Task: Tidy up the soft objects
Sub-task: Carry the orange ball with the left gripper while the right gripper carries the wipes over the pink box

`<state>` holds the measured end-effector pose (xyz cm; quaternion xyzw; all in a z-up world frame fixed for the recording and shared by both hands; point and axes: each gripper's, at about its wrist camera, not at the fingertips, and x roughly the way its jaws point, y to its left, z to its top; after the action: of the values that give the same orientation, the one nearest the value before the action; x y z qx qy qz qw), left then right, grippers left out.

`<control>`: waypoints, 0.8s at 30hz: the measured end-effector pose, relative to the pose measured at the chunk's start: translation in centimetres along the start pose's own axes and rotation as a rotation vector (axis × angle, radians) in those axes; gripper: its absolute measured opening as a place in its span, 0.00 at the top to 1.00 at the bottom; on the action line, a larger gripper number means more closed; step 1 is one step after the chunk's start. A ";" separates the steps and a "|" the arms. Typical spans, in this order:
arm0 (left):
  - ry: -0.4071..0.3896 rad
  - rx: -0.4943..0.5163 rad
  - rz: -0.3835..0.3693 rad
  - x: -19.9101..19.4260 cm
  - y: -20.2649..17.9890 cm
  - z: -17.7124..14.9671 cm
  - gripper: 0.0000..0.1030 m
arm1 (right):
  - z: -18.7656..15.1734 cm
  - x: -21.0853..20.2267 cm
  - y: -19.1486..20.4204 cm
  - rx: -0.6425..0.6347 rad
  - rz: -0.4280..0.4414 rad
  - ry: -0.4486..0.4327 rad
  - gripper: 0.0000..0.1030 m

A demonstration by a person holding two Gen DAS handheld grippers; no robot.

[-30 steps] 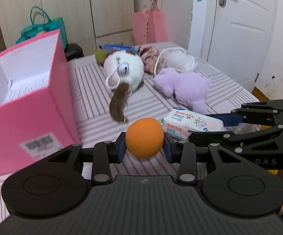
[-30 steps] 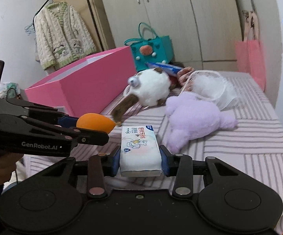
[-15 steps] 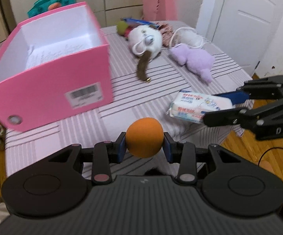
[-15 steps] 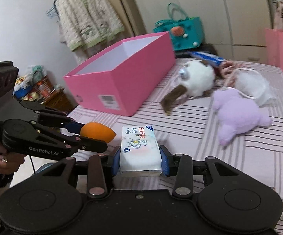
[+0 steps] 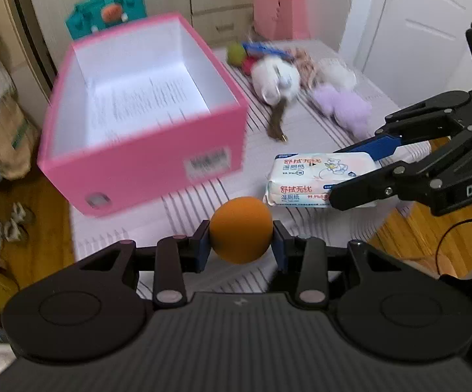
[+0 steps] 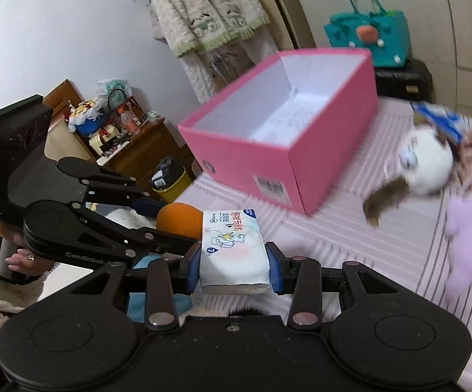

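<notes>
My left gripper (image 5: 241, 243) is shut on an orange ball (image 5: 241, 228), held in the air in front of an open pink box (image 5: 144, 170) with a white inside. My right gripper (image 6: 234, 266) is shut on a white pack of wet wipes (image 6: 232, 248), also in the air, right of the ball (image 6: 177, 217). In the left wrist view the wipes pack (image 5: 314, 179) and right gripper (image 5: 360, 176) show at the right. The pink box (image 6: 301, 170) stands on the striped table. A white plush (image 5: 276, 81) and a purple plush (image 5: 343, 107) lie behind the box.
The striped tablecloth (image 5: 301, 124) covers the table; its near edge lies below my grippers. More soft items and a blue pack (image 6: 441, 122) lie at the far end. A teal bag (image 6: 371, 37), pink bag (image 5: 280, 9), wardrobe, door and wooden floor (image 5: 409, 238) surround it.
Both grippers have risen and pulled back from the table with their loads. The views now look down into the pink box, which sits closer to the middle.
</notes>
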<state>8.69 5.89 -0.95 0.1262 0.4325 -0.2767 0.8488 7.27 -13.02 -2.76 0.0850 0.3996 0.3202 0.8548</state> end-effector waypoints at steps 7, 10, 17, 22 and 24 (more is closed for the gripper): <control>-0.083 0.020 0.015 -1.2 3.1 4.3 0.64 | 5.1 -0.3 0.0 -0.060 -0.017 -0.063 0.55; -0.116 0.011 0.024 -0.3 4.7 6.6 0.64 | 7.7 0.5 -0.7 -0.077 -0.049 -0.091 0.55; -0.131 -0.116 0.016 3.7 9.8 11.6 0.64 | 13.4 3.5 -2.1 -0.148 -0.152 -0.150 0.55; -0.096 -0.248 0.023 7.8 13.9 14.5 0.64 | 17.4 7.4 -3.5 -0.241 -0.264 -0.141 0.55; -0.078 -0.308 0.019 9.6 15.6 15.7 0.64 | 18.7 9.2 -4.2 -0.279 -0.312 -0.126 0.55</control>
<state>32.67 7.99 0.22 -0.0121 0.4355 -0.2036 0.8768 27.51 -8.58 2.21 -0.0772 0.3055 0.2305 0.9206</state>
